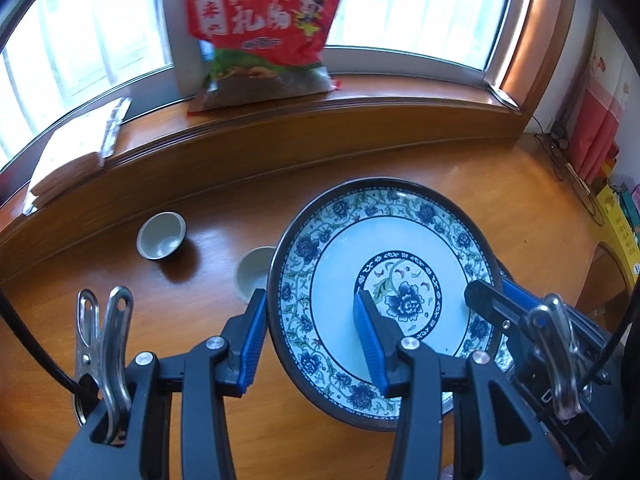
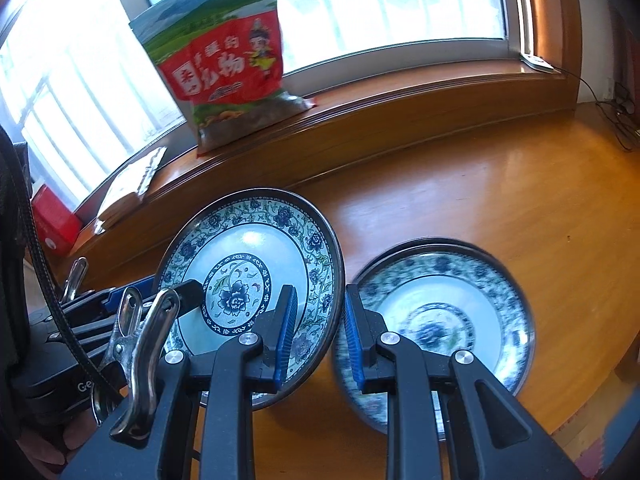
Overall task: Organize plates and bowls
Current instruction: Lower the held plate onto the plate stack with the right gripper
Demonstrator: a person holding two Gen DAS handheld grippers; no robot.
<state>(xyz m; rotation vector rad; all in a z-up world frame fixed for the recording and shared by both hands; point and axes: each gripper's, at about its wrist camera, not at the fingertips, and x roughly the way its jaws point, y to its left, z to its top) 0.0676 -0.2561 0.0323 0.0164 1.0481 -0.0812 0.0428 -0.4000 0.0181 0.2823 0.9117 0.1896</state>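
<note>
Small cups [image 1: 161, 236]: two on the table [image 1: 500, 200], far left.
Left gripper [image 1: 312, 344]: jaws straddling the held plate's [image 1: 344, 248] left rim, clamped on it.
Held plate: tilted, lifted above the wood.
Right gripper [image 2: 318, 334]: pinching that plate's right rim.
Second plate [image 2: 472, 292]: flat on the table, right side.

Looked like a home: wooden table [image 2: 500, 184] under a window sill [image 2: 400, 92], snack bag [image 2: 224, 68], patterned plates [image 2: 444, 312]
</note>
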